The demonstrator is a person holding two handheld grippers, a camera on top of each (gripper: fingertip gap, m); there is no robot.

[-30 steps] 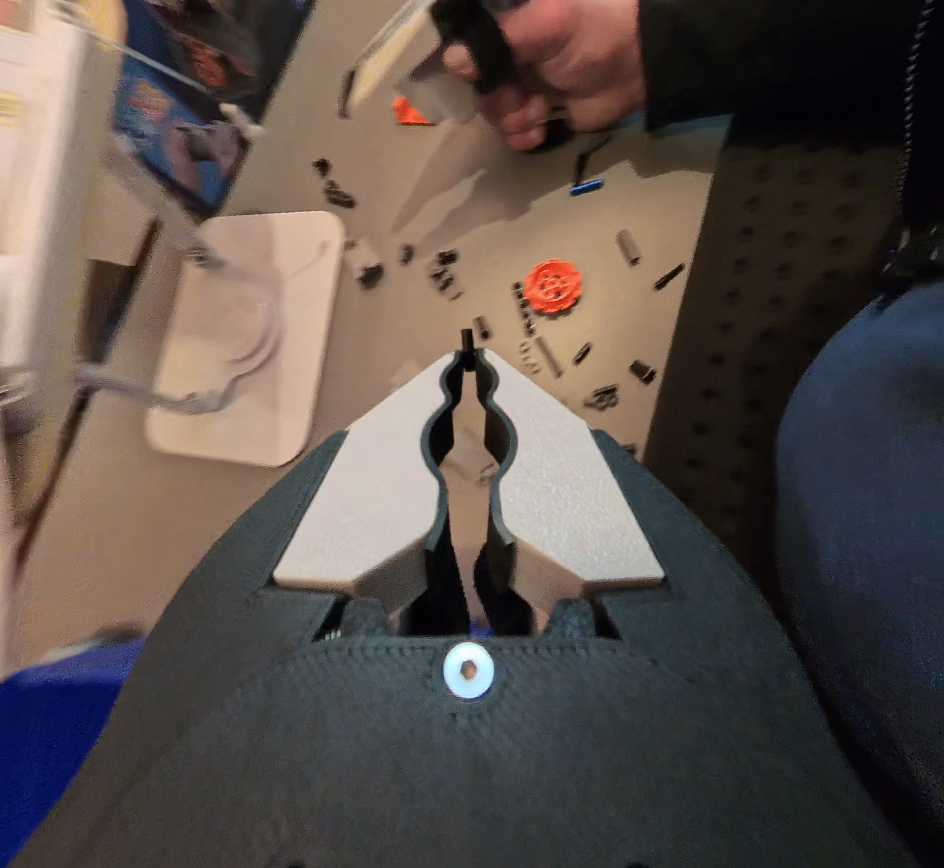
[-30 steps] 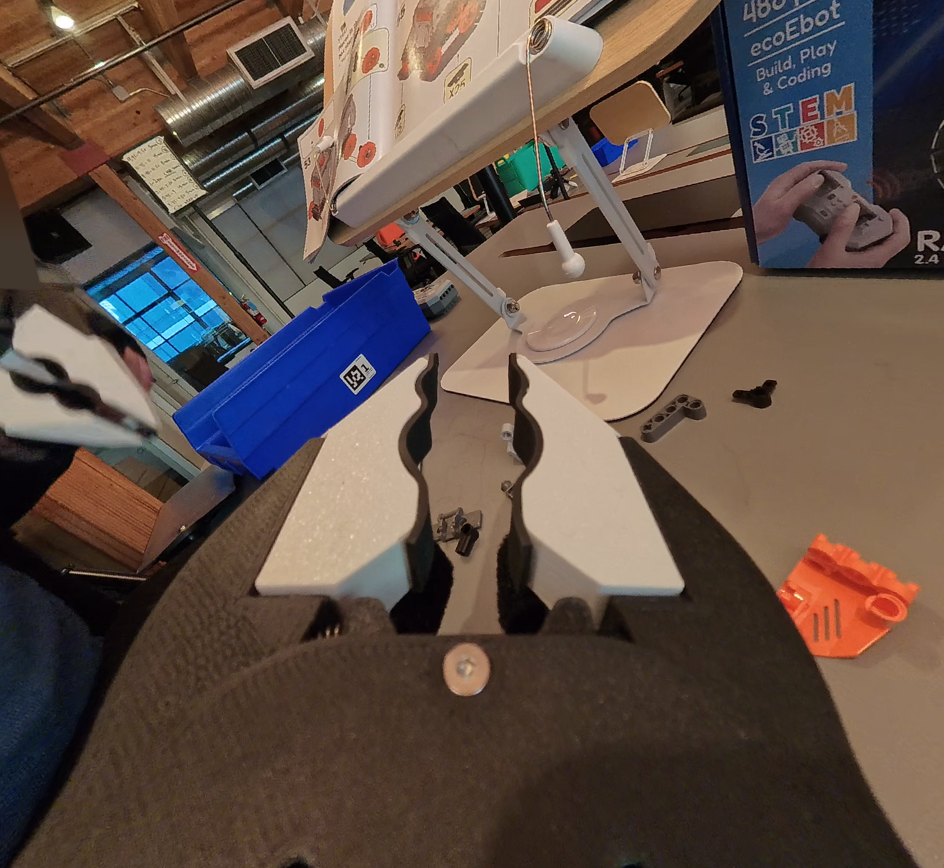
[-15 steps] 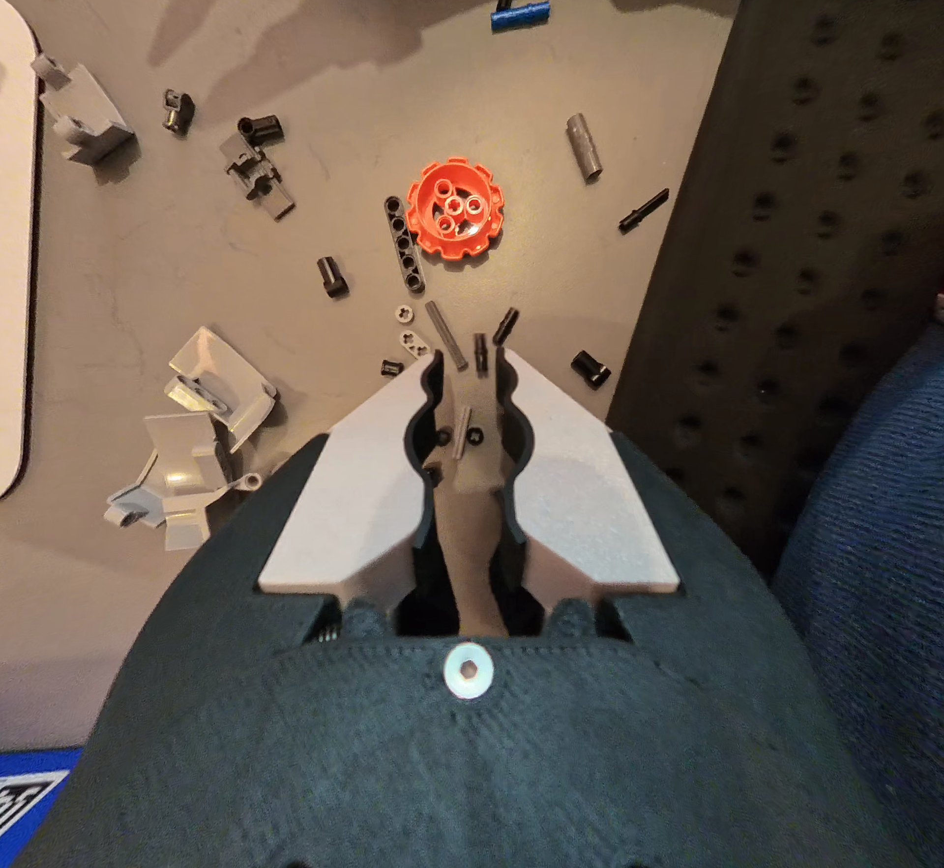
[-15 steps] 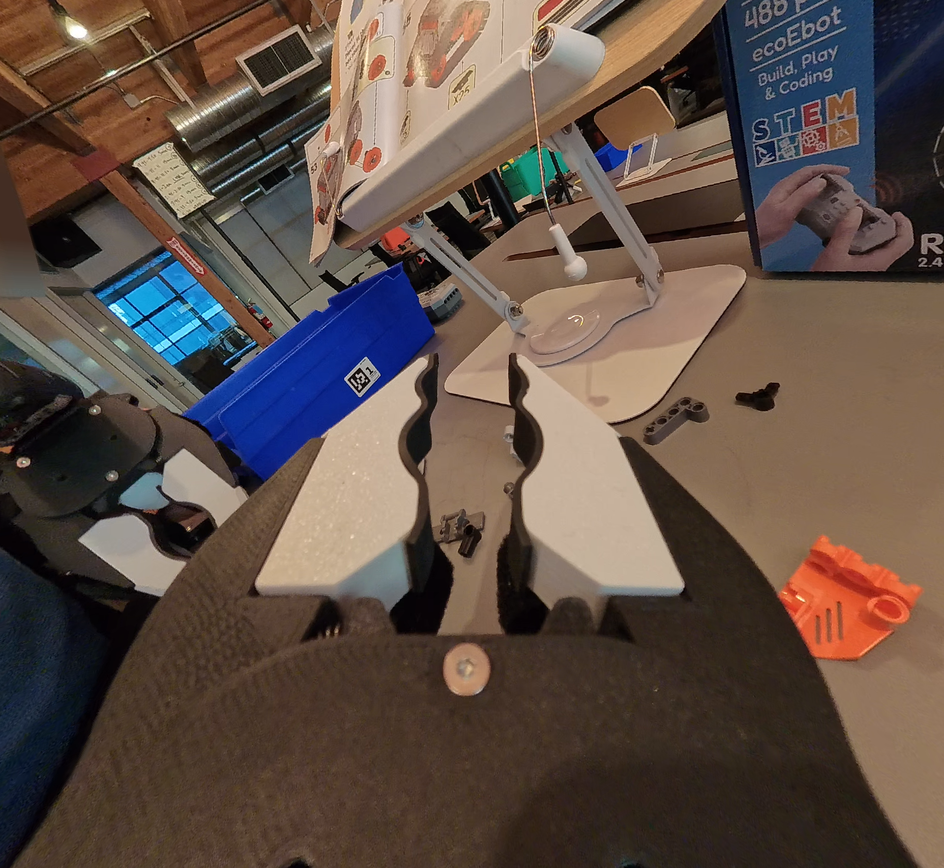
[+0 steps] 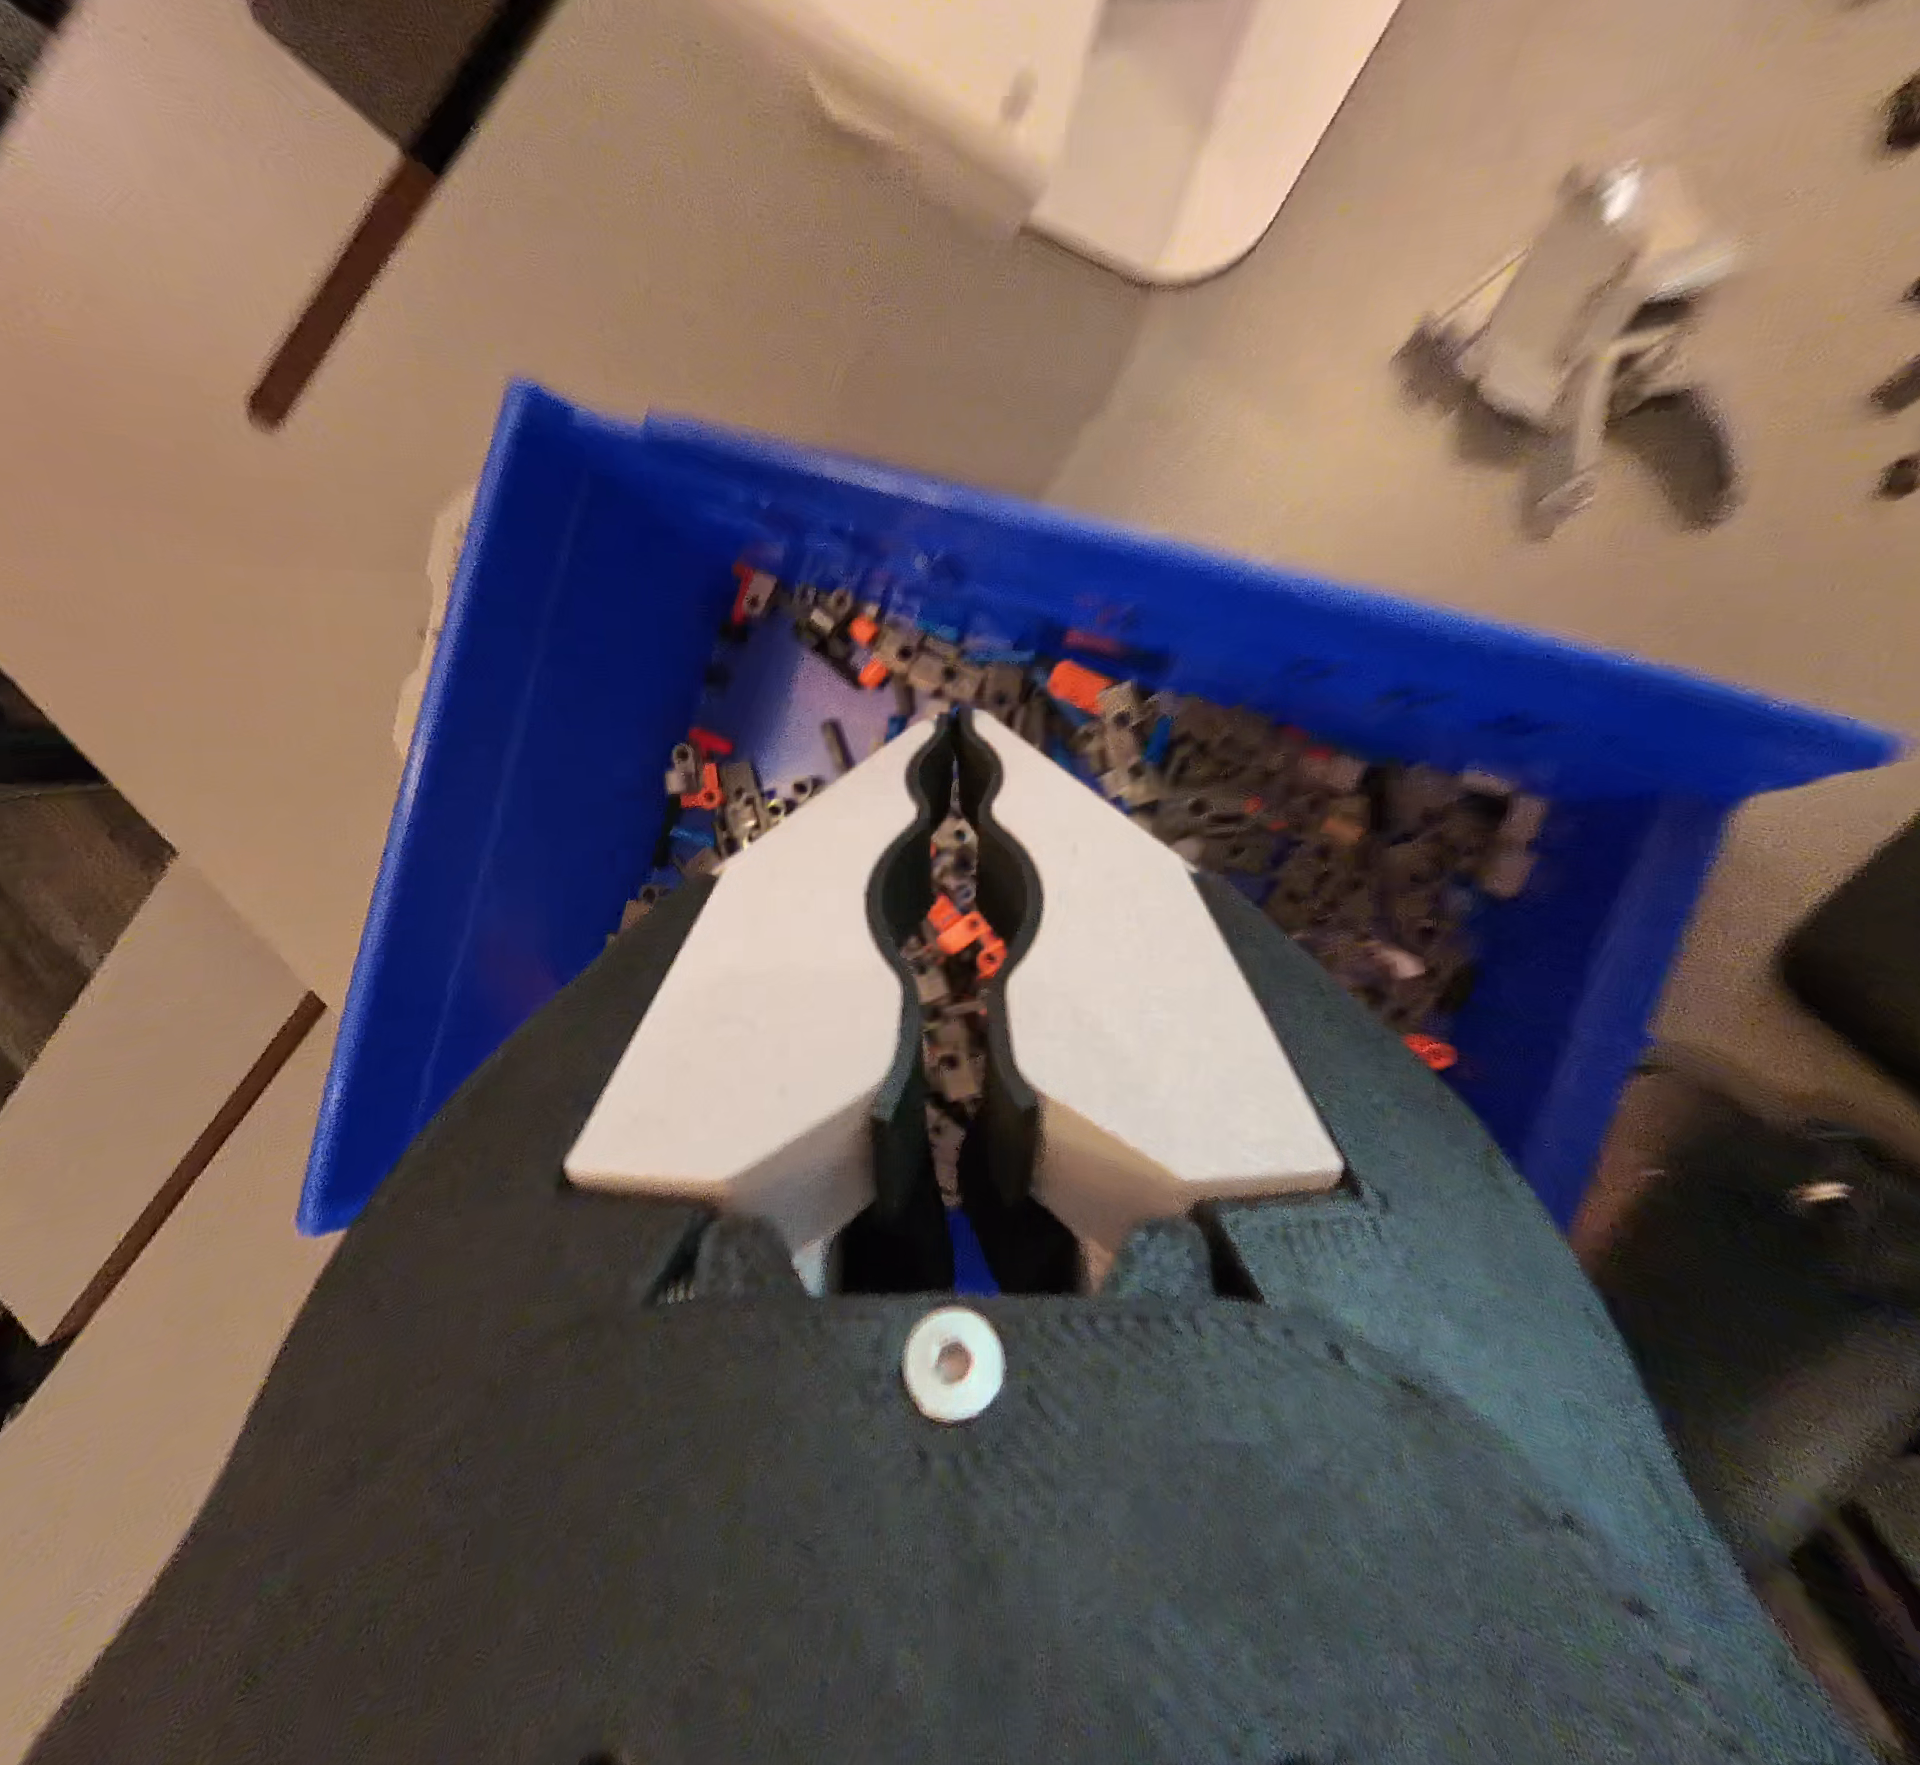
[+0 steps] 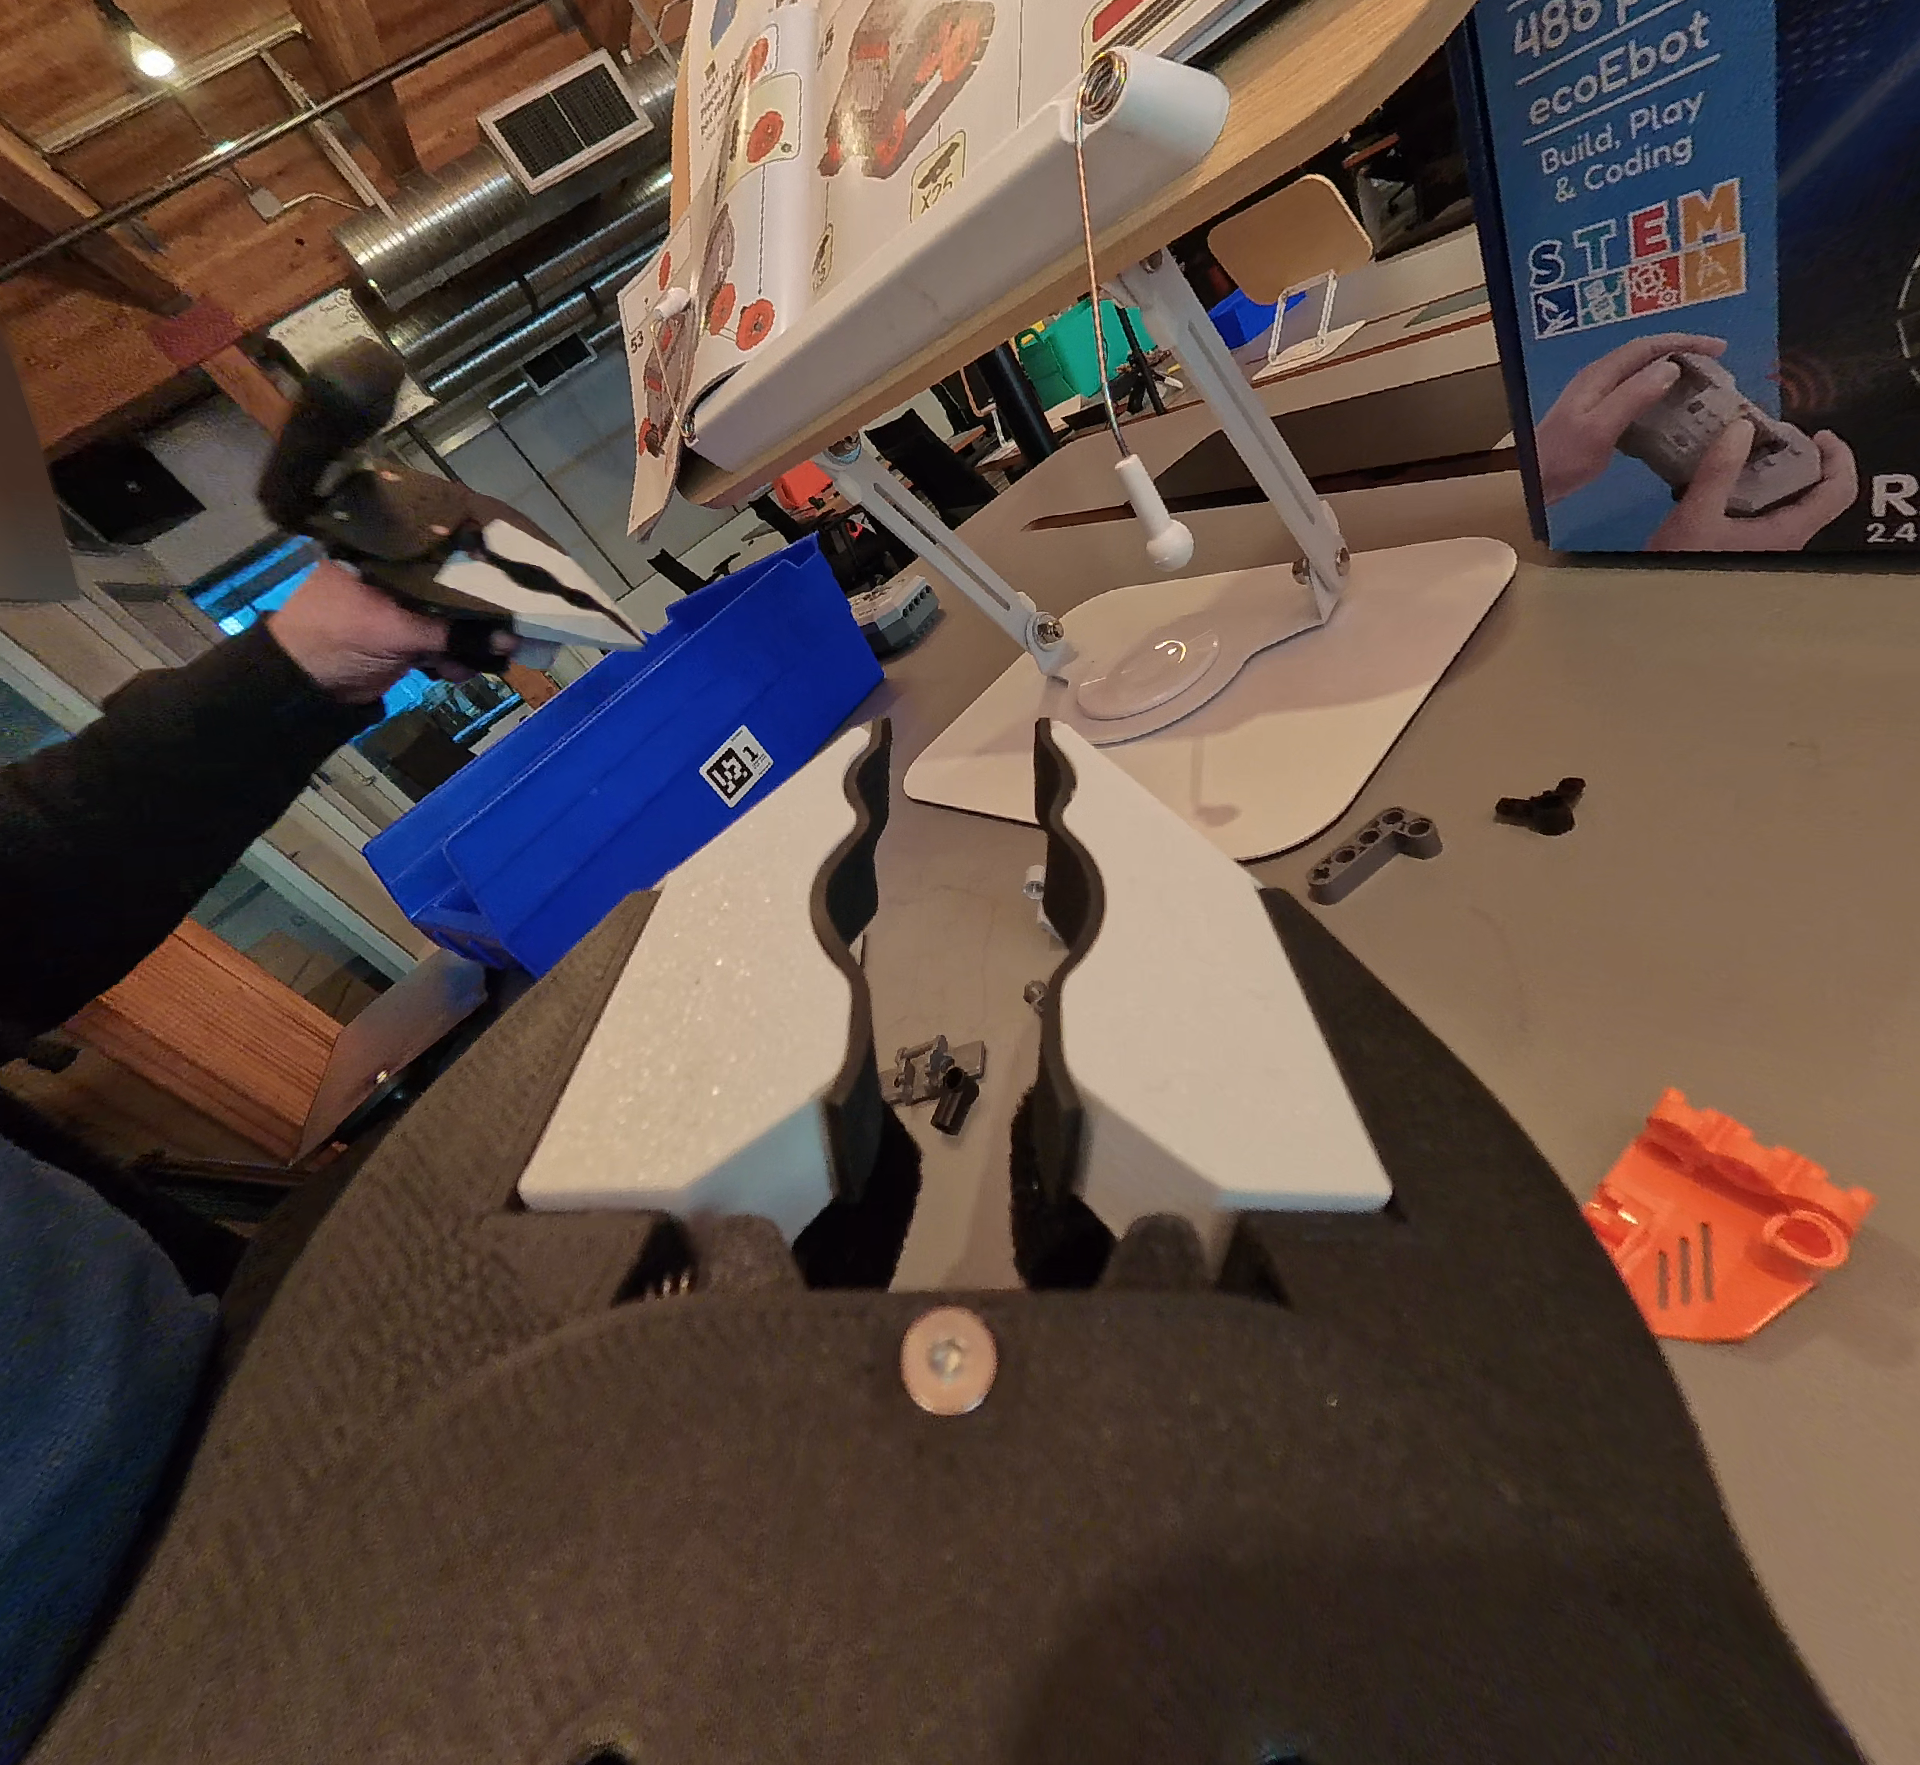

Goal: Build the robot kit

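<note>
Above the deep blue plastic bin [image 5: 540,780] of small toy parts, the left gripper [image 5: 956,728] hangs with its tips together; blur hides whether it pinches anything. The right gripper [image 6: 961,759] gapes empty over the grey table [image 6: 1558,967], near a small black peg [image 6: 951,1107]. A square code sticker [image 6: 736,766] marks the bin.

Your bin [image 5: 540,780]: solid blue, filled with grey, black, orange, blue small parts [image 5: 1278,811]. Your grippers' fingers [image 6: 727,1019]: white, black-edged. Panel piece [image 6: 1730,1216]: orange. Tabletop [image 6: 1662,936]: plain grey.
</note>
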